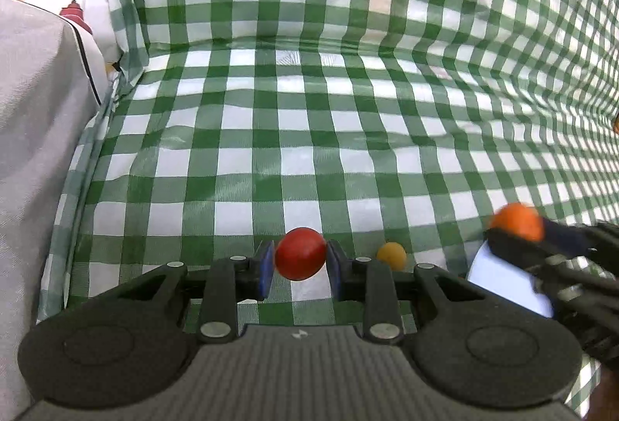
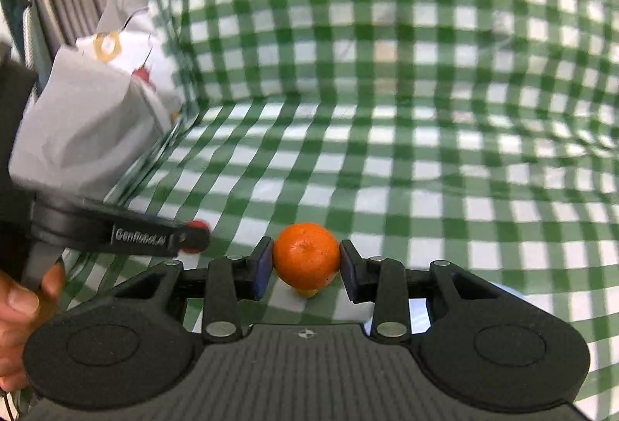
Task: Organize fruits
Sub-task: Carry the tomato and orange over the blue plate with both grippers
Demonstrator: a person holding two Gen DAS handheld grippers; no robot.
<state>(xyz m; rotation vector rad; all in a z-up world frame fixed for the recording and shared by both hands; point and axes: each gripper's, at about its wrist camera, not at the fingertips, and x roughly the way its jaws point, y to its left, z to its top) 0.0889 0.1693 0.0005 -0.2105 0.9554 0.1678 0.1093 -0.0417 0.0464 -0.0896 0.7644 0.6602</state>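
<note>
Left gripper (image 1: pixel 301 258) clamping red fruit (image 1: pixel 300 253), right gripper (image 2: pixel 306 262) clamping orange (image 2: pixel 306 254)

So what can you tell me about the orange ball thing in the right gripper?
It's a small round orange fruit, like a mandarin, with dimpled, slightly shiny peel and a little stem dimple facing the camera. The right gripper pinches it on both sides with its blue pads, holding it above the green checked cloth.
</note>
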